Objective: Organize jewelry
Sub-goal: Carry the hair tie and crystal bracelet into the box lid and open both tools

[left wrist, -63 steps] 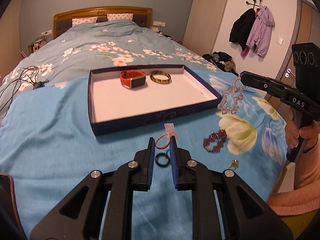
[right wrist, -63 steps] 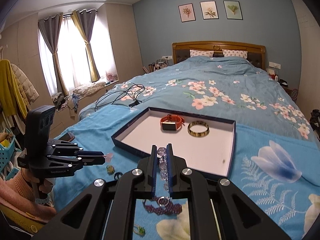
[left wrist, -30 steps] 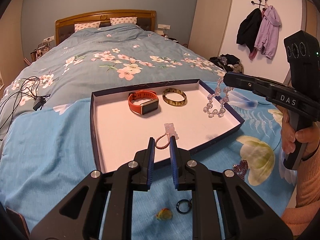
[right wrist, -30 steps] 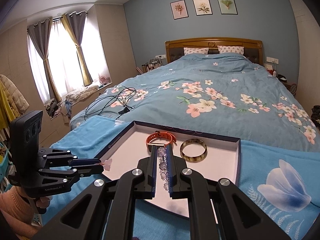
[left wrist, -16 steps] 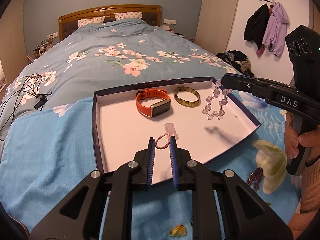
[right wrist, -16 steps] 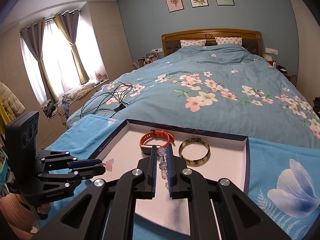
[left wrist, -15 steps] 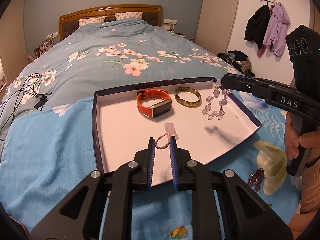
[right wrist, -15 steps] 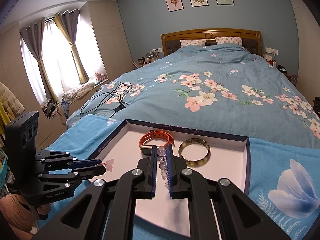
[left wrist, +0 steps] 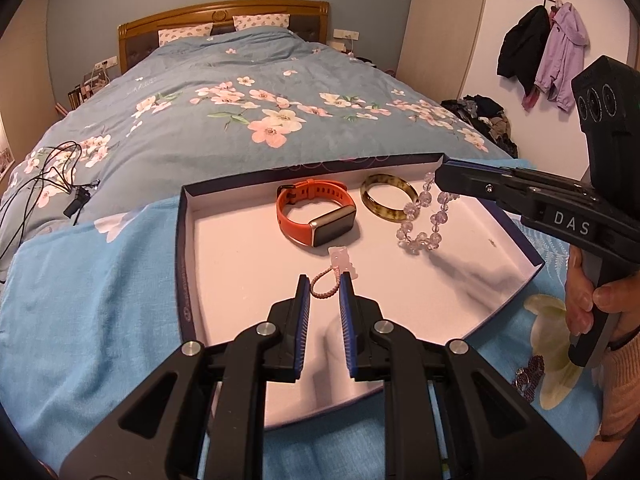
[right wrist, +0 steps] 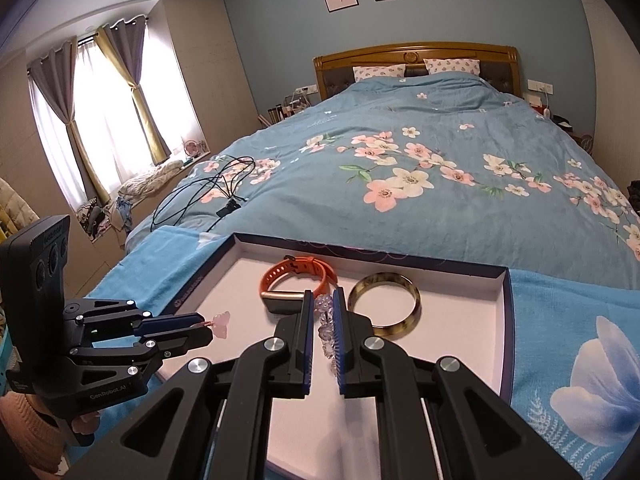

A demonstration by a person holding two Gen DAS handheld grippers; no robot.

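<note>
Across the blue floral bed (left wrist: 248, 92) sits a shallow white-lined tray (left wrist: 240, 256), above which the left gripper (left wrist: 325, 286), clamped on a pink cord charm bracelet (left wrist: 334, 270), and the right gripper (right wrist: 321, 312), clamped on a clear crystal bead bracelet (left wrist: 424, 220), should sink low over bare lining before letting go, clear of the orange smartwatch (left wrist: 316, 216) and amber bangle (left wrist: 388, 198).

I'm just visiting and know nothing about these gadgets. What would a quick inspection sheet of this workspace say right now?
Surface: bed with blue blanket; shallow tray lies on it.
Job's things: orange watch and amber bangle lie in the tray; pink charm bracelet and clear bead bracelet hang over it.
Clutter: dark red beaded piece on the blanket outside the tray.
Grippers: left tongs shut on the pink charm bracelet; right tongs shut on the clear bead bracelet.
Cables: black cable on the quilt.
Surroundings: jackets, curtains.
</note>
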